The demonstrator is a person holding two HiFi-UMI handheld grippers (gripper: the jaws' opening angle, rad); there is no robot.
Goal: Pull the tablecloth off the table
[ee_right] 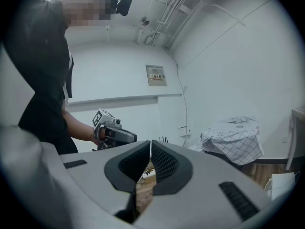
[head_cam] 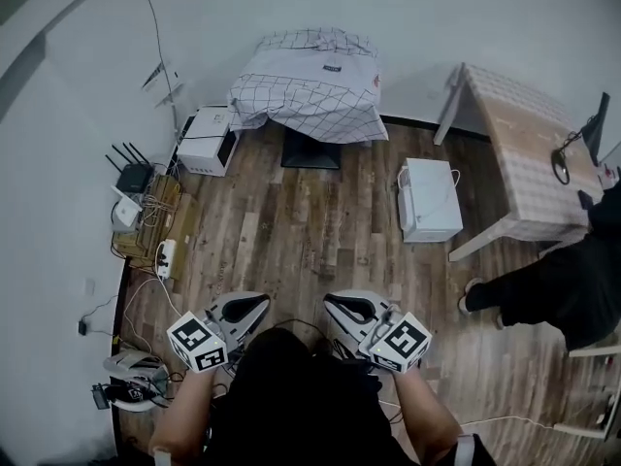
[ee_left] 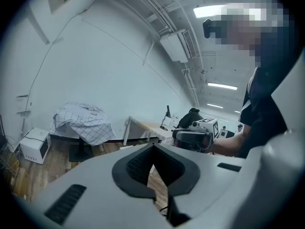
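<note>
A white tablecloth with a dark grid pattern point(head_cam: 310, 85) drapes a small pedestal table against the far wall, its edges hanging down on all sides. It also shows in the left gripper view as the tablecloth point(ee_left: 81, 120) and in the right gripper view as the tablecloth point(ee_right: 233, 137). Both grippers are held close to my body, far from the table. My left gripper point(head_cam: 260, 305) is shut with nothing in it, its tips point(ee_left: 152, 149) meeting. My right gripper point(head_cam: 332, 305) is shut and empty too, jaws together point(ee_right: 150, 144). The two point inward, toward each other.
A white appliance point(head_cam: 206, 141) sits on the wood floor left of the table, and a white box point(head_cam: 430, 199) to its right. A larger table point(head_cam: 529, 153) stands at the right with a person in black point(head_cam: 563, 280) beside it. A router point(head_cam: 131, 175) and cables line the left wall.
</note>
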